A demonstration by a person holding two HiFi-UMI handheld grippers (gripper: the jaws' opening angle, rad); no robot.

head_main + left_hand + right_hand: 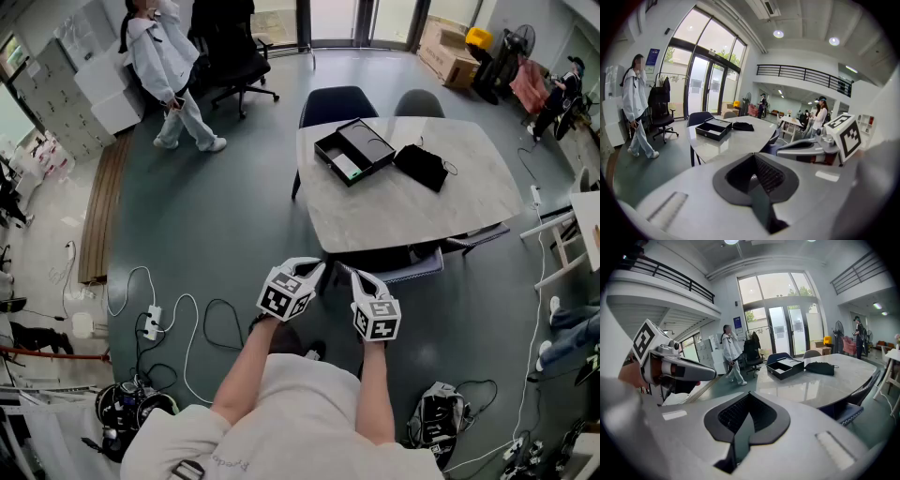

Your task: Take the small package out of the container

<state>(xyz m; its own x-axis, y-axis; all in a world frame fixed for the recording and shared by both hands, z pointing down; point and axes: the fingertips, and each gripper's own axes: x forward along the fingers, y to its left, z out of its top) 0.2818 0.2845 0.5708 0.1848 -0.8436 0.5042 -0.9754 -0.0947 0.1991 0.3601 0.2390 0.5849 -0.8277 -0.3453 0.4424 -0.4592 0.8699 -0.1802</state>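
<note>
Two grippers, left (317,266) and right (339,270), each with jaws pressed together on nothing, hover side by side just short of one table (403,214). Well ahead on it sit one open black box (327,149) (one pale small package (348,170) lies inside) and one black pouch (421,166).

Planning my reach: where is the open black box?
In the head view, the open black box sits toward the far left of the table, just left of the black pouch.
</note>
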